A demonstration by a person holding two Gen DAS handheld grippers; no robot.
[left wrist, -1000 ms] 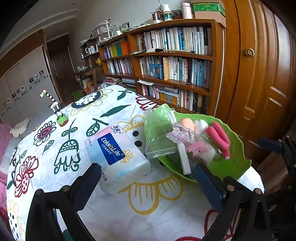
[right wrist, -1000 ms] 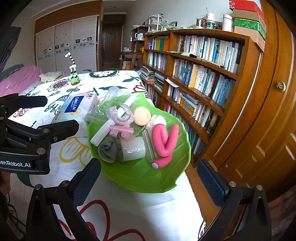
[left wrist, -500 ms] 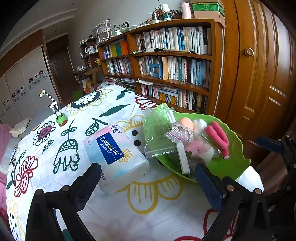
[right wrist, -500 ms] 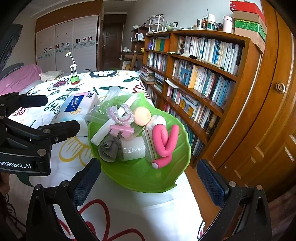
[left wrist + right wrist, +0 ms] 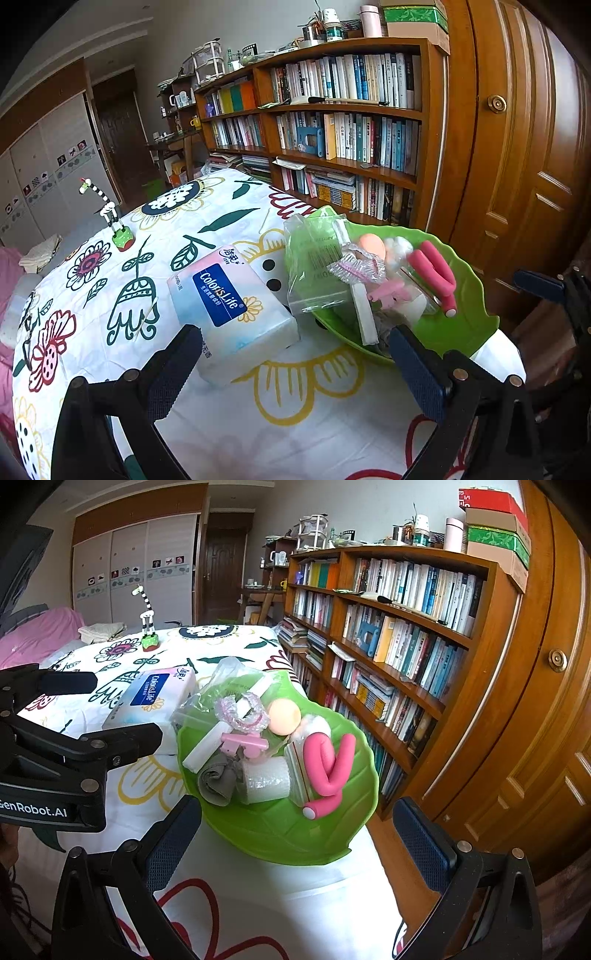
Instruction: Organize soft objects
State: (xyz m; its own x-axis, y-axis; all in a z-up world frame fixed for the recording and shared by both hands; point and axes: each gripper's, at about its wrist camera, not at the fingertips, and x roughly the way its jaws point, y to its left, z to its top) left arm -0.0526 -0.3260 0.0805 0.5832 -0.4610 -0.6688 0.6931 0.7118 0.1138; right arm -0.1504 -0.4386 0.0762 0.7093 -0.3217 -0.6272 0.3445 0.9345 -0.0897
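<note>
Little has shifted over the past second: in the left wrist view the blue-and-white soft tissue pack (image 5: 232, 301) and the green leaf-shaped plastic dish (image 5: 463, 325) sit marginally lower and nearer, while the right wrist view is all but unchanged. The left gripper (image 5: 295, 363) hangs with its 2 dark padded fingers (image 5: 173, 373) spread wide and nothing between them; the tissue pack lies just ahead of its left finger on the white flower-print cloth (image 5: 306, 413), and the dish sits ahead of its right finger, touching or nearly touching the pack. The right gripper (image 5: 297, 843) is likewise spread and empty, poised just short of the dish's near rim (image 5: 295, 842), with the left gripper's black body (image 5: 55, 746) off to its left. Heaped in the dish, straight ahead of the right gripper, are a bent pink foam roller (image 5: 327, 768), a wrapped white roll (image 5: 266, 781) beside a rolled grey cloth (image 5: 216, 777), a peach-coloured sponge puff (image 5: 283, 716), a pink plastic clip (image 5: 243, 743), a white foam strip (image 5: 207, 747), a frilled clear-and-pink cap (image 5: 242, 714) and a crumpled clear plastic bag (image 5: 221, 686) spilling over the far left rim. Farther ahead on the cloth stands a striped toy giraffe on a green base (image 5: 147, 622). A wooden bookcase full of books (image 5: 399, 627) lines the wall to the right of both grippers.
</note>
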